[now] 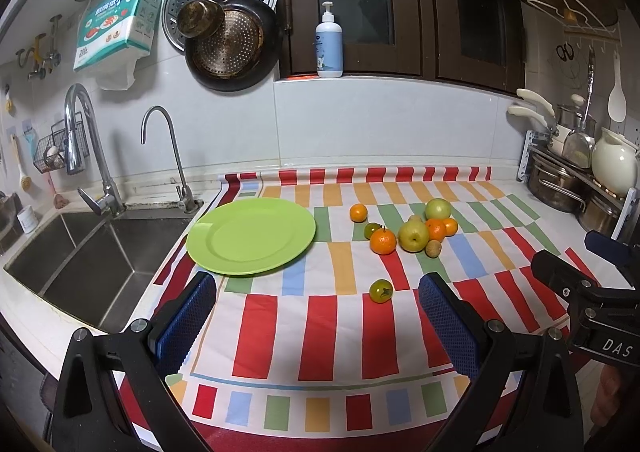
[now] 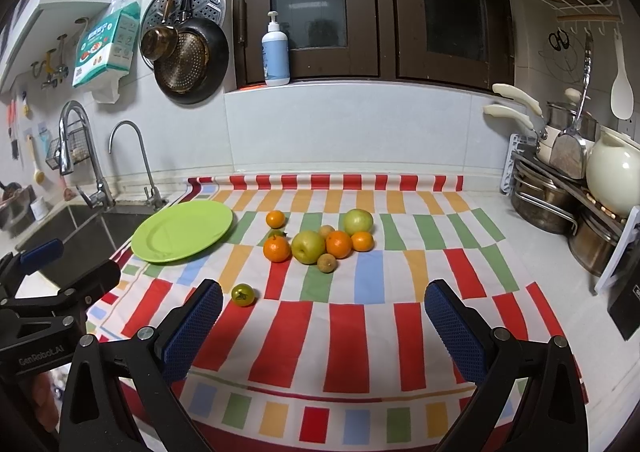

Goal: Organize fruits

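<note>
A green plate [image 1: 224, 256] [image 2: 160, 248] lies bare on the striped cloth beside the sink. A cluster of fruit sits mid-cloth: a front orange [image 1: 383, 241] [image 2: 277, 248], a yellow-green apple [image 1: 413, 235] [image 2: 308, 247], a second green apple [image 1: 437, 208] [image 2: 358, 222], more oranges and small brown fruits. One small green tomato [image 1: 381, 291] [image 2: 243, 295] lies apart, nearer me. My left gripper [image 1: 318, 316] is open and empty above the cloth's near part. My right gripper [image 2: 324, 324] is open and empty, the tomato just beyond its left finger.
A steel sink [image 1: 80, 256] with two taps lies left of the cloth. Pots, a white jug [image 2: 612, 172] and a rack stand at the right. A soap bottle [image 1: 329, 42] stands on the sill. Pans hang on the wall.
</note>
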`<state>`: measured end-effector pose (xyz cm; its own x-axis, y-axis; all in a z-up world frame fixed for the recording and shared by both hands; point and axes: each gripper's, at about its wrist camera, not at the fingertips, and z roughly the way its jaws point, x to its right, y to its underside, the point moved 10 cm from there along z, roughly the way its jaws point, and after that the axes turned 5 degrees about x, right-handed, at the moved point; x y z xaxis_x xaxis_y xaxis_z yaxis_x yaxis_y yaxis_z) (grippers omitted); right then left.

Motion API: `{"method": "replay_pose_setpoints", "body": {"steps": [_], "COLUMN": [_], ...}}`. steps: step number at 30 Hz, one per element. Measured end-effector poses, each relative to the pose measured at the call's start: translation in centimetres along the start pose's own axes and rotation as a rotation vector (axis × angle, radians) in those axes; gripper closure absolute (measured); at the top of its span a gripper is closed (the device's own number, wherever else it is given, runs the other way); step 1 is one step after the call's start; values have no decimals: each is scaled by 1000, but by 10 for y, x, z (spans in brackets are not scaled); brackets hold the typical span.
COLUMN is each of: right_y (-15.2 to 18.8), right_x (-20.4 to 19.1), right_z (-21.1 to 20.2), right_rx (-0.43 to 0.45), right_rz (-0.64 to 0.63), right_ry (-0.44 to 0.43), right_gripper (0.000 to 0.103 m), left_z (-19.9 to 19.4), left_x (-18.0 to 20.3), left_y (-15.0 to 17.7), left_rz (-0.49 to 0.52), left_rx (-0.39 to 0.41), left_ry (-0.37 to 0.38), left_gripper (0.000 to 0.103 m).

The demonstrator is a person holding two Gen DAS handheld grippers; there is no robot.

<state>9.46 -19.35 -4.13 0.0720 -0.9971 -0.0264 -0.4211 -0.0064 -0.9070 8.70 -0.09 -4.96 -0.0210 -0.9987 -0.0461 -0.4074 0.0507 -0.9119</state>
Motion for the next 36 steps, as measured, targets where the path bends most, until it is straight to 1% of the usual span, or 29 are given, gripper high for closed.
{"method": "replay_pose_setpoints", "body": {"steps": [36], "right_y": [0], "right_x": [2], "right_z": [2], "right_rx": [-1], "right_rz": [1], "right_ry": [-2], "right_gripper": [1], "left_z": [0], "left_x": [7], "left_y": [-3], "left_rz": [2], "left_rx": [-7], "left_ry": [14], "left_gripper": [0]}}
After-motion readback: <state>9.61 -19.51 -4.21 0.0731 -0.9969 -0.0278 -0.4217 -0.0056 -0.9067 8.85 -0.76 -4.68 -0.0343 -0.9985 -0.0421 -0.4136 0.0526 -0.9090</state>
